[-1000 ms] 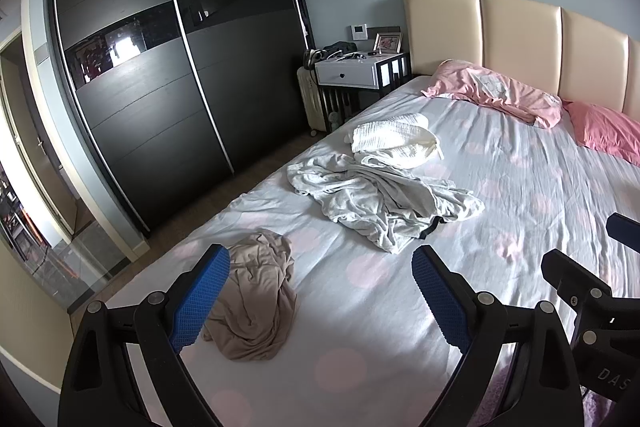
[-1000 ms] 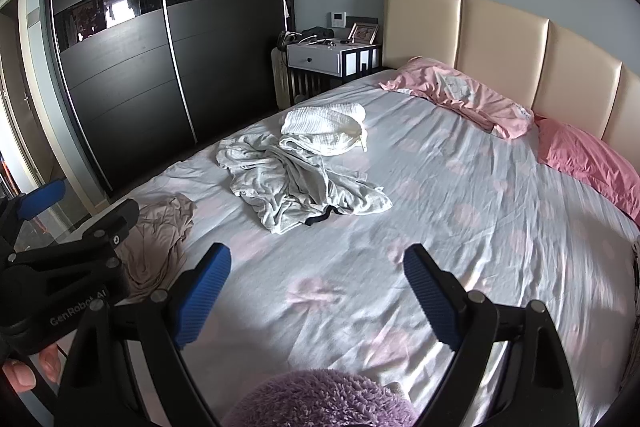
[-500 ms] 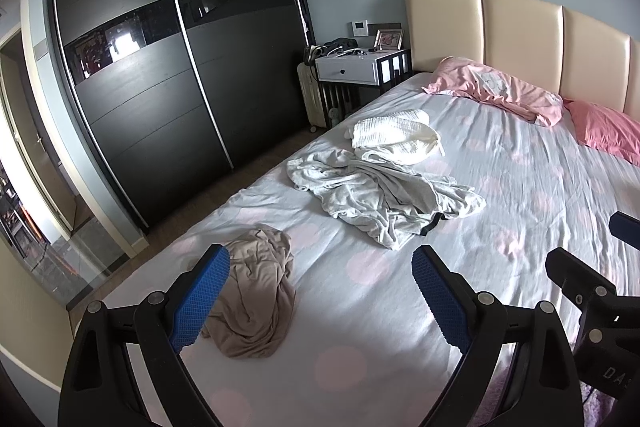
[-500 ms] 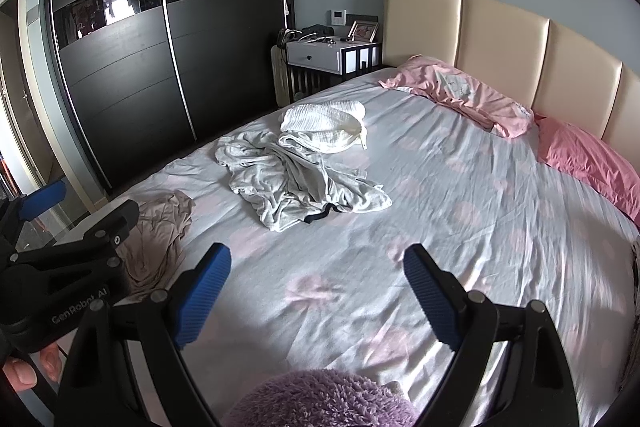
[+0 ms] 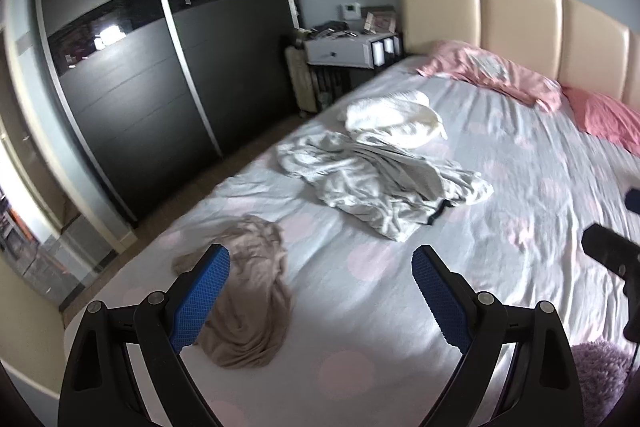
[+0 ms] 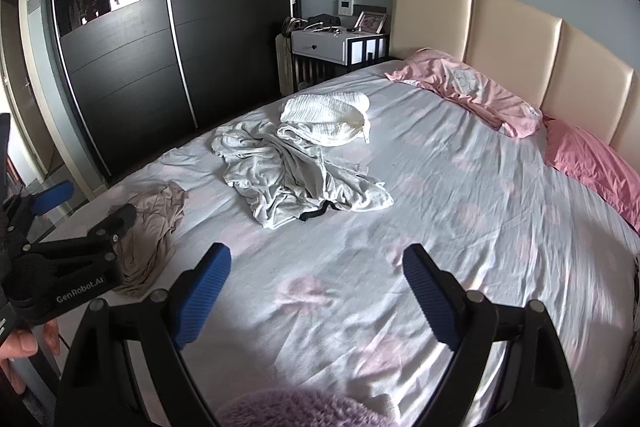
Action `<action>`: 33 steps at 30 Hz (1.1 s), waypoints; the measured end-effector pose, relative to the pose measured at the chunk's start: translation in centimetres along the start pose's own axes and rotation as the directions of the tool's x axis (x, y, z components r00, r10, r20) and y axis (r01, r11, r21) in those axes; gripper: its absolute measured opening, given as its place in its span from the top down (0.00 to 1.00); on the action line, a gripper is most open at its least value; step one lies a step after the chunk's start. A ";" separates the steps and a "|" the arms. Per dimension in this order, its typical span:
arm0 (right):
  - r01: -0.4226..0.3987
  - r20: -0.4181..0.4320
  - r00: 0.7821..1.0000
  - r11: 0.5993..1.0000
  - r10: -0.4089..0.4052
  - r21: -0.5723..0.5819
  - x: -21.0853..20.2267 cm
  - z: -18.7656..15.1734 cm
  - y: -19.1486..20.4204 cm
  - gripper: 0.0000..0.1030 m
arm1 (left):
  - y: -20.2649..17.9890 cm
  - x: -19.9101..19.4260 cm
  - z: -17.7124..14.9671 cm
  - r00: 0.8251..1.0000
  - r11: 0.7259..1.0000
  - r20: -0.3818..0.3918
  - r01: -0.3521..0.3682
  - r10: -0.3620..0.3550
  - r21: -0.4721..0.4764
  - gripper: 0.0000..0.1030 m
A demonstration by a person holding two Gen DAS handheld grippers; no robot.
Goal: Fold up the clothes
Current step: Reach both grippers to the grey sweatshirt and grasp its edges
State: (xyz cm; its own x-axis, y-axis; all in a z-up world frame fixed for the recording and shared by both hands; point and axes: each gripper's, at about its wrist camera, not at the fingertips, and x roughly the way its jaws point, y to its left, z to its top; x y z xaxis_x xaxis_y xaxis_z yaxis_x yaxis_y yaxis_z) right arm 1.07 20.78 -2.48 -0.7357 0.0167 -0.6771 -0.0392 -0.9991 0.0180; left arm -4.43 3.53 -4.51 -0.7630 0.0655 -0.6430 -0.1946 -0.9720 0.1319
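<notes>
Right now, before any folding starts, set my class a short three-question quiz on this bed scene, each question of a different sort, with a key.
1. True or false: the left gripper holds cloth.
2. Which garment lies nearest the foot of the bed? A beige garment B grey garment C white garment
3. Fill in: the white garment's edge lies against the ___ garment.

Key: 1 false; 2 A; 3 grey.

Matt black plastic on left gripper [image 5: 320,283] and right gripper [image 6: 316,275], ribbed blue pads [image 5: 200,301]. Creased cloth sheet [image 6: 460,227]. Limp beige cloth garment [image 5: 248,303]. Crumpled grey garment [image 6: 296,175]. Smooth padded headboard [image 6: 512,35]. Glossy-banded dark wardrobe [image 5: 140,47].
</notes>
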 end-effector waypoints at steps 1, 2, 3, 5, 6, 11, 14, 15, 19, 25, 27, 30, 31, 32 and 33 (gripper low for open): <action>-0.006 -0.005 1.000 1.000 0.006 -0.007 0.4 0.3 -0.2 0.14 | -0.2 0.7 0.3 1.000 1.000 -0.009 0.022 -0.022 0.000 0.09; -0.010 -0.013 1.000 1.000 0.009 -0.018 1.0 0.8 -0.6 0.14 | -0.4 1.4 0.6 0.999 0.999 -0.017 0.041 -0.041 -0.002 0.09; -0.015 -0.026 1.000 1.000 0.015 -0.025 1.8 1.2 -1.0 0.14 | -0.6 2.3 1.0 0.998 0.999 -0.024 0.053 -0.053 -0.005 0.09; -0.028 -0.050 0.998 0.999 0.026 -0.040 3.3 2.0 -1.8 0.14 | -1.2 4.4 1.5 0.995 0.996 -0.046 0.082 -0.083 -0.022 0.09; -0.039 -0.059 0.998 0.998 0.036 -0.046 4.3 2.3 -2.1 0.15 | -1.4 5.5 1.8 0.993 0.994 -0.060 0.100 -0.102 -0.035 0.09; -0.080 -0.116 0.991 0.994 0.071 -0.074 9.8 3.5 -3.9 0.26 | -3.0 11.3 2.7 0.977 0.984 -0.125 0.163 -0.171 -0.069 0.09; -0.103 -0.152 0.984 0.991 0.090 -0.081 14.1 3.8 -4.6 0.29 | -4.0 15.6 2.9 0.973 0.986 -0.162 0.152 -0.162 -0.075 0.09; -0.113 -0.162 0.982 0.990 0.098 -0.083 15.5 3.9 -4.8 0.29 | -4.3 17.0 2.9 0.971 0.986 -0.177 0.148 -0.160 -0.082 0.09; -0.155 -0.197 0.972 0.982 0.132 -0.108 21.5 3.8 -4.9 0.36 | -4.8 22.7 2.6 0.955 0.983 -0.245 0.139 -0.165 -0.119 0.16; -0.212 -0.252 0.951 0.972 0.180 -0.105 28.9 3.1 -4.6 0.43 | -6.3 28.0 1.7 0.935 0.987 -0.324 0.110 -0.143 -0.118 0.26; -0.213 -0.261 0.949 0.970 0.177 -0.116 30.8 3.0 -4.4 0.45 | -6.5 29.4 1.1 0.924 0.987 -0.357 0.100 -0.139 -0.126 0.33; -0.218 -0.271 0.946 0.968 0.178 -0.126 32.8 2.8 -4.2 0.54 | -6.1 31.0 0.4 0.909 0.982 -0.389 0.089 -0.149 -0.167 0.42; -0.215 -0.269 0.947 0.968 0.174 -0.131 33.2 2.8 -4.1 0.64 | -6.0 31.2 0.3 0.909 0.979 -0.386 0.088 -0.155 -0.186 0.42; -0.212 -0.265 0.949 0.968 0.170 -0.137 33.5 2.9 -4.0 0.70 | -5.9 31.3 0.4 0.910 0.977 -0.382 0.089 -0.160 -0.196 0.49; -0.205 -0.257 0.952 0.968 0.164 -0.142 33.6 3.0 -3.9 0.76 | -6.1 31.3 0.6 0.913 0.977 -0.374 0.094 -0.161 -0.191 0.54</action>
State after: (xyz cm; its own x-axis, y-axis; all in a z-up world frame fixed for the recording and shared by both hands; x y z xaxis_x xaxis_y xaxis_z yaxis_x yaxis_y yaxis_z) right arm -25.49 25.40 -23.11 -0.5336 -0.1585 -0.8308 0.2095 -0.9764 0.0518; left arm -27.43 11.63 -24.99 -0.4352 0.1324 -0.8905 -0.1443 -0.9866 -0.0761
